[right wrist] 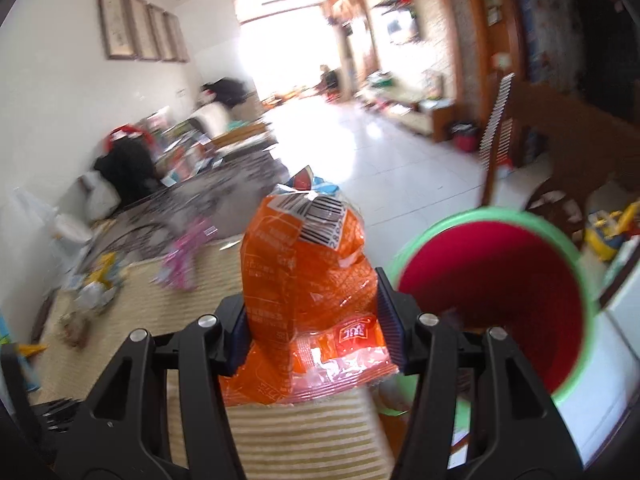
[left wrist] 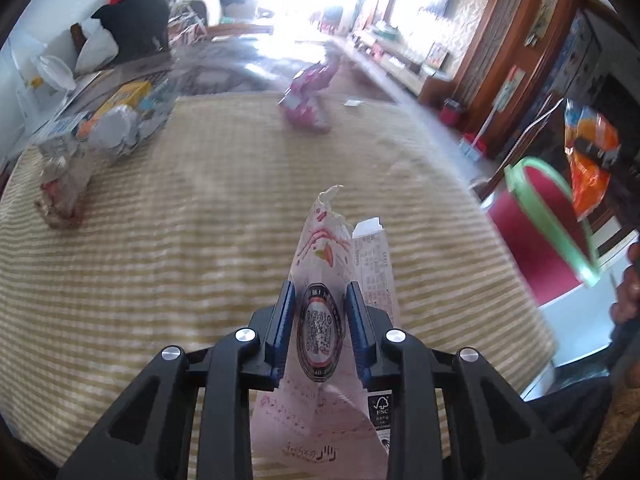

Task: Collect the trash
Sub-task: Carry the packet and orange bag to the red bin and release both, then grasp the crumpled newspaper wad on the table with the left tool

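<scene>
The left gripper [left wrist: 320,308] is clamped narrowly on one torn pink-and-white carton [left wrist: 340,280] above the striped mat [left wrist: 180,240]. The right gripper [right wrist: 312,312] stands wider, pinching one orange wrapper [right wrist: 304,272] just beside the one bin [right wrist: 496,280], red inside with a green rim. Farther off on the mat lie one pink wrapper [left wrist: 308,100] and one blurred heap of packets [left wrist: 108,128], uncountable.

We are inspecting a surface covered by a yellow-and-cream striped cloth [left wrist: 200,240]. A pink wrapper [left wrist: 308,96] is lying near its far edge, with a small white scrap [left wrist: 352,103] just beside it. A heap of crumpled packaging [left wrist: 108,128] is resting along the left side, too blurred for itemising.
</scene>
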`<action>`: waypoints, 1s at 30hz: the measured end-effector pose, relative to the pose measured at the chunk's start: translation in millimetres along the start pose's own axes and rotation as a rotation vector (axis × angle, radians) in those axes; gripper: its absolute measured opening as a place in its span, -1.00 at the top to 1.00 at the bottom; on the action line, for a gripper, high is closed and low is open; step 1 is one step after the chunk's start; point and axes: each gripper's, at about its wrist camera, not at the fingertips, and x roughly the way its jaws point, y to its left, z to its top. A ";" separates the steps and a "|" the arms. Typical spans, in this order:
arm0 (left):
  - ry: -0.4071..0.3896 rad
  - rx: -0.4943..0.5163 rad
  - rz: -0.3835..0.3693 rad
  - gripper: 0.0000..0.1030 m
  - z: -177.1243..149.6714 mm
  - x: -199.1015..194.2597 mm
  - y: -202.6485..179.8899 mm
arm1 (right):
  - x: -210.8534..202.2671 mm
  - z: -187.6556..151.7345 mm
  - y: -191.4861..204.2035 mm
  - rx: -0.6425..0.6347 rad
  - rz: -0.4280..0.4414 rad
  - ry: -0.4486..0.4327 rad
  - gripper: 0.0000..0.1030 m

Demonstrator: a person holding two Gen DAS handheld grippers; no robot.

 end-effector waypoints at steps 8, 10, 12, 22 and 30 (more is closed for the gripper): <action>-0.090 0.110 -0.214 0.55 39.6 -7.2 -83.2 | 8.9 1.1 -68.1 0.177 -0.250 0.039 -0.62; -0.094 0.126 -0.277 0.55 49.9 -4.5 -105.7 | 1.8 2.0 -74.2 0.217 -0.290 -0.014 -0.80; -0.104 0.151 -0.337 0.55 62.1 -0.7 -132.4 | -11.4 3.9 -84.1 0.254 -0.348 -0.083 -0.90; -0.093 0.141 -0.527 0.56 108.9 29.0 -220.9 | -58.4 -7.0 -134.4 0.538 -0.481 -0.317 -0.91; -0.117 0.129 -0.524 -0.19 116.2 44.5 -241.5 | -66.6 0.2 -123.5 0.486 -0.537 -0.424 -0.91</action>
